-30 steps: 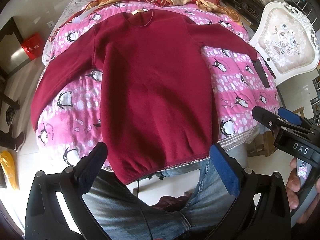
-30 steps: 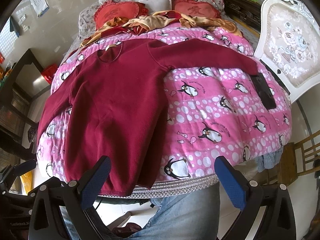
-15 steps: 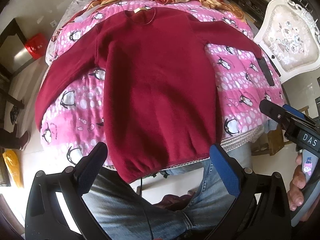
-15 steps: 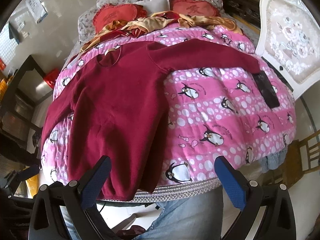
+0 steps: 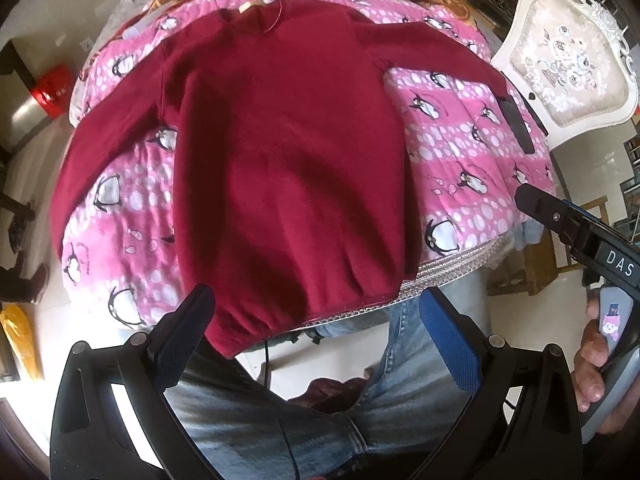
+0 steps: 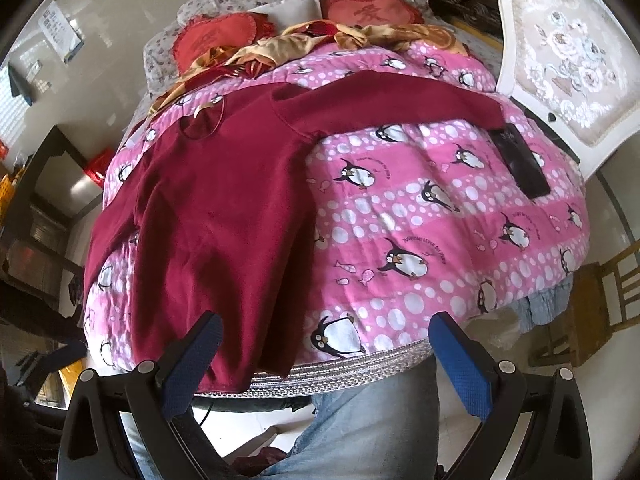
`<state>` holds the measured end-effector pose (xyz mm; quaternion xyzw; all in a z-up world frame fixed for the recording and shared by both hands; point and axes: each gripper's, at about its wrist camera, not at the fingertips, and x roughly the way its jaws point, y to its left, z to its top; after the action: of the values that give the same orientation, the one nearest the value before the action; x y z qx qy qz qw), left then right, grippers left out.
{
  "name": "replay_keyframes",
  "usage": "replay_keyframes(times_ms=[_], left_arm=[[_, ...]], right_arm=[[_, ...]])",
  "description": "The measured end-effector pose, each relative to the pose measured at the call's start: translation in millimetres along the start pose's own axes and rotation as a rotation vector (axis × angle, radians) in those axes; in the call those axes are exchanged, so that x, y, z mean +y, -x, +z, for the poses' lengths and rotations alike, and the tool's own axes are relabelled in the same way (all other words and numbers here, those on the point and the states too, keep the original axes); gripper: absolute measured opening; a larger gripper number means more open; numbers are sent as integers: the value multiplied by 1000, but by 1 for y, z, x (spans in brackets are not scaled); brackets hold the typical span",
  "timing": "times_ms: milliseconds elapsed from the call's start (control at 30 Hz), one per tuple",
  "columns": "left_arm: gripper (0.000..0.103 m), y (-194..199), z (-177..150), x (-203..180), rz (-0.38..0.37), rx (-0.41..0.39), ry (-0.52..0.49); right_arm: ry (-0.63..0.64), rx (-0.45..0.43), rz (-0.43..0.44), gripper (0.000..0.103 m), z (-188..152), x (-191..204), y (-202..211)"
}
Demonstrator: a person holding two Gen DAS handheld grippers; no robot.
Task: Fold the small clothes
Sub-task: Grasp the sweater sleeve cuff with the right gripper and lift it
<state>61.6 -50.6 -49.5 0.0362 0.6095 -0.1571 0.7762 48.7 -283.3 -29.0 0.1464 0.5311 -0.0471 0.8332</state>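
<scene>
Burgundy sweater (image 5: 288, 152) lies spread flat on the pink penguin quilt (image 6: 420, 216), sleeves out, hem hanging over the bed's near edge. Both the left gripper (image 5: 316, 332) and right gripper (image 6: 326, 360) hover short of it, jaws wide open and empty. Pinching quilt along with fleece could drag the bedding; the phone (image 6: 520, 160) by the right cuff might slide off.
</scene>
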Motion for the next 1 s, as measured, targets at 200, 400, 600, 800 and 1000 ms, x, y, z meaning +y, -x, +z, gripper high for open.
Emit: replay_keyframes(times_ms=[200, 400, 600, 800, 1000], left_arm=[[102, -22, 9, 22, -64, 62, 93], [102, -41, 22, 40, -111, 99, 130], [99, -60, 39, 88, -174, 143, 301], [98, -66, 57, 106, -219, 173, 343], [97, -69, 60, 146, -222, 168, 475]], right_arm=[[9, 15, 3, 102, 6, 3, -11], [-29, 81, 52, 102, 15, -2, -37], [-37, 138, 124, 97, 32, 6, -69], [-95, 195, 167, 88, 59, -4, -100], [-61, 191, 210, 80, 82, 8, -112]])
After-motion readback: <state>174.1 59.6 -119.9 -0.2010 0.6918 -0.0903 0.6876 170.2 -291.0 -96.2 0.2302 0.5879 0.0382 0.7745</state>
